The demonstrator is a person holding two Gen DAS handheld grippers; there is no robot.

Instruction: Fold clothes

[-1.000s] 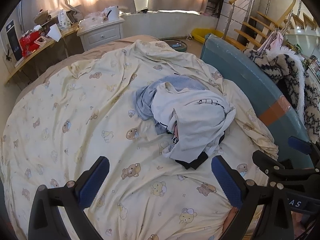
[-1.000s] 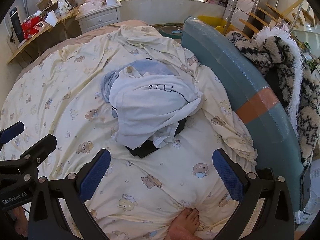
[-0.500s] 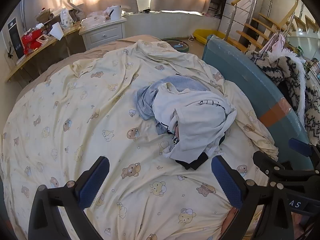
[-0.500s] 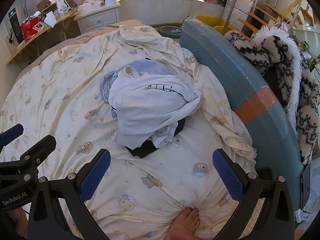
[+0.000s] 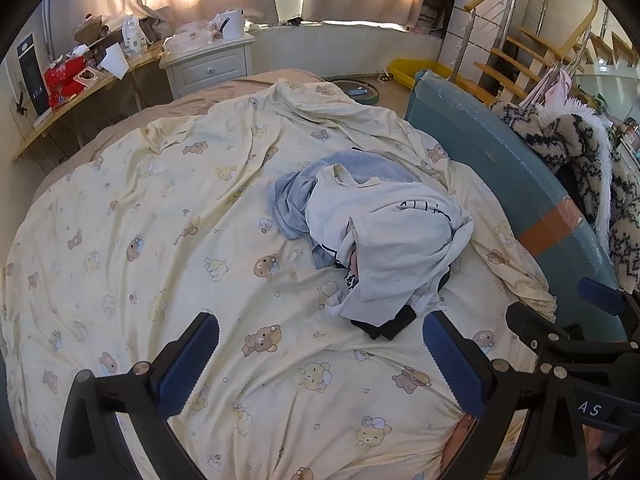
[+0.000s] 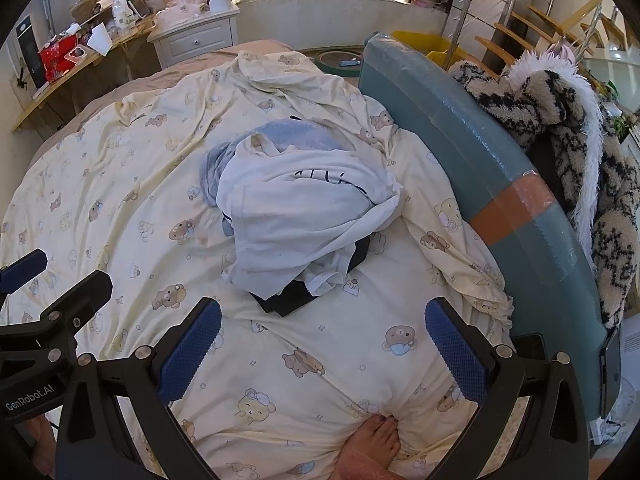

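Clothes pile [image 5: 380,240] [image 6: 300,216]: white shirt atop, on bed [image 5: 140,220]. Left gripper [image 5: 320,360], right gripper [image 6: 320,344]: jaws spread, empty, above sheet.

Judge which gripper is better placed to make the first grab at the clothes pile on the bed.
Right, marginally. Both grippers are open and empty. The right gripper faces the white shirt nearly head-on, with the dark garment between its fingers' line. For the left gripper, the pile sits off toward its right finger.

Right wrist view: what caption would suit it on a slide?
Open right gripper above a bear-print sheet, facing an unfolded clothes pile topped by a white shirt.
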